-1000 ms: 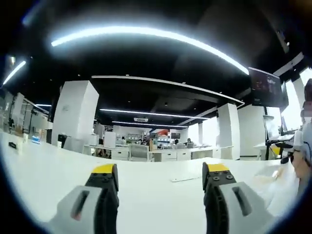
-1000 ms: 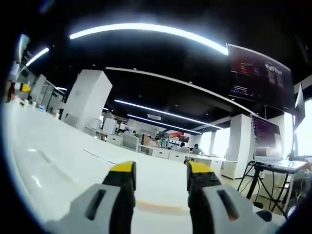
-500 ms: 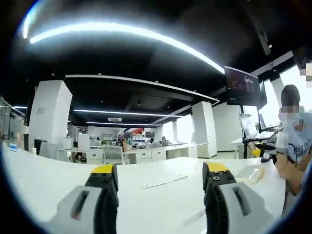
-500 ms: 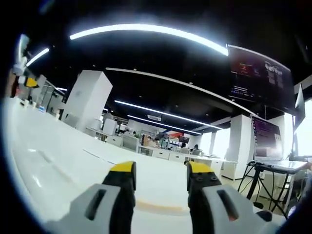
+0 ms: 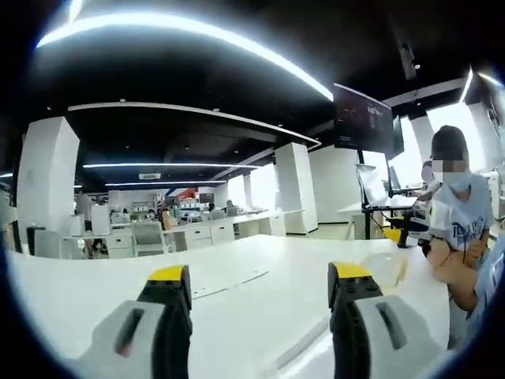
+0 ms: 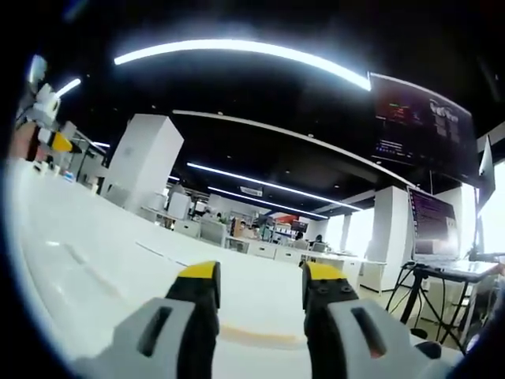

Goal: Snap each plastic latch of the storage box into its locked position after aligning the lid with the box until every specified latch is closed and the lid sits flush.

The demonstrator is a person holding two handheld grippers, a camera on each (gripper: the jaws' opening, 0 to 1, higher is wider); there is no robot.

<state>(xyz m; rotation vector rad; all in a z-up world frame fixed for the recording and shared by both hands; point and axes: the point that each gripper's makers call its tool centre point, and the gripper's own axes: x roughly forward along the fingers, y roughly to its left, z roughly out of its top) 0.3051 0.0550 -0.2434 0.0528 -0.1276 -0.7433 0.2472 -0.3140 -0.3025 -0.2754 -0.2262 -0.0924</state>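
No storage box, lid or latch can be made out with any certainty in either view, so where the task's thing lies cannot be told; a faint clear, yellowish plastic shape (image 5: 392, 267) at the right of the left gripper view, on the desk near a person, might be part of it, but it is too blurred to name. Nothing of the task is seen to be done: no lid is shown aligned and no latch is shown closed, so the whole of the work is judged to be left. The left tongs (image 5: 260, 286) are held apart at the bottom of the left gripper view, with nothing between the jaws, above the white desk (image 5: 237, 316). The right tongs (image 6: 257, 284) are likewise held apart and empty at the bottom of the right gripper view, over the same kind of white surface. A flat white strip (image 5: 221, 284) lies on the desk between the left jaws. A person (image 5: 458, 229) stands at the right edge of the left gripper view, and a dark screen (image 6: 422, 130) hangs at the upper right of the right gripper view.
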